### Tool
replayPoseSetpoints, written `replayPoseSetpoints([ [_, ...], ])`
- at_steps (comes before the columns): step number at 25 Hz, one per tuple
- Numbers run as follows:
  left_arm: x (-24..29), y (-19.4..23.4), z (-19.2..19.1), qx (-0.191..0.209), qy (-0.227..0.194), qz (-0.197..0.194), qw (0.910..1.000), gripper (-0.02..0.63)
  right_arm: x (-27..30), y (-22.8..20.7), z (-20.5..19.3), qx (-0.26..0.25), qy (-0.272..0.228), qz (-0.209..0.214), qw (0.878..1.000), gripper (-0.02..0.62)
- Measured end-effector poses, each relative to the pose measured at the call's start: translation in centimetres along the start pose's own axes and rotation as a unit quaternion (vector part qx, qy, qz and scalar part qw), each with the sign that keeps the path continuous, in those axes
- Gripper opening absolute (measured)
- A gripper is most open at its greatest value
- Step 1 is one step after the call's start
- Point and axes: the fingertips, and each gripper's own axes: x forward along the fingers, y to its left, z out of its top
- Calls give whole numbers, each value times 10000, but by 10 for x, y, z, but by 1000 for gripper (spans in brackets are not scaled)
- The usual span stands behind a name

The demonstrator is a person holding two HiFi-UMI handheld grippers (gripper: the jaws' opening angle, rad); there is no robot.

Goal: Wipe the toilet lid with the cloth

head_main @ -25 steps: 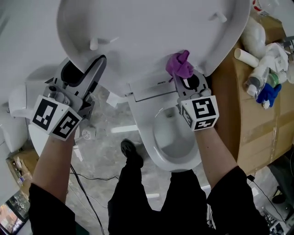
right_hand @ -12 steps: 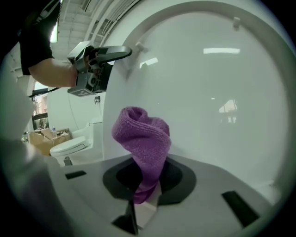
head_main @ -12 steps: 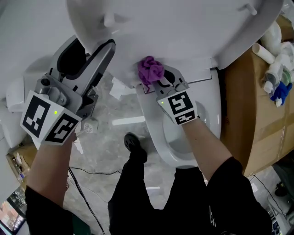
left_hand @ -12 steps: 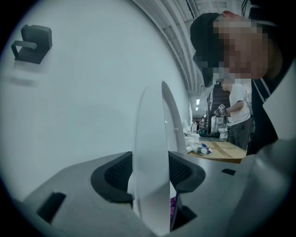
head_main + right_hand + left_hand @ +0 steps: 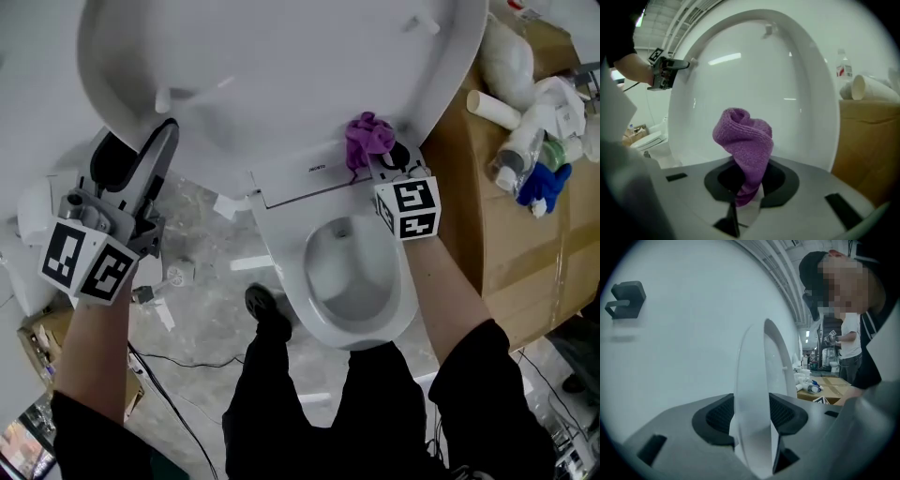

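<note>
The white toilet lid (image 5: 281, 75) stands raised over the bowl (image 5: 403, 281). My left gripper (image 5: 141, 141) is shut on the lid's left edge, which fills the gap between the black pads in the left gripper view, where the gripper (image 5: 752, 413) holds the lid (image 5: 759, 380) edge-on. My right gripper (image 5: 380, 155) is shut on a bunched purple cloth (image 5: 368, 134), pressed to the lid's lower right part near the hinge. In the right gripper view the cloth (image 5: 743, 136) sticks up from the gripper (image 5: 747, 180) in front of the lid's inner face (image 5: 754, 70).
A cardboard box (image 5: 525, 253) stands right of the toilet, with bottles and rolls (image 5: 525, 141) on top. My leg and shoe (image 5: 267, 314) are left of the bowl, with a cable on the floor. A black hook (image 5: 626, 298) hangs on the wall.
My right gripper swept the cloth left along the lower part of the lid, then back right to near the hinge. The left gripper has kept its hold on the lid's edge.
</note>
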Motion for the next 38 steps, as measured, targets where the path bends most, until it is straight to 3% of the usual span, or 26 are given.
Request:
replayPoseSetpoints([
  [6, 3, -2, 11, 216, 125, -92, 9996, 229, -15, -27, -8, 396, 384, -444, 9975, 66],
  [13, 5, -4, 6, 217, 137, -320, 9992, 229, -67, 38, 45, 362, 47, 195, 9991, 66],
  [20, -10, -27, 0, 357, 526, -868, 9942, 229, -148, 129, 132, 661, -269, 895, 9934, 66],
  [24, -27, -50, -7, 576, 858, -1095, 9886, 229, -204, 178, 174, 571, -338, 1163, 9910, 66],
  [28, -44, -80, -13, 491, 1080, -1406, 9829, 229, -265, 215, 208, 384, -293, 1428, 9886, 66],
  [38, -106, -164, -47, 614, 1620, -2236, 9592, 285, -362, 253, 258, 114, -405, 1538, 9872, 66],
])
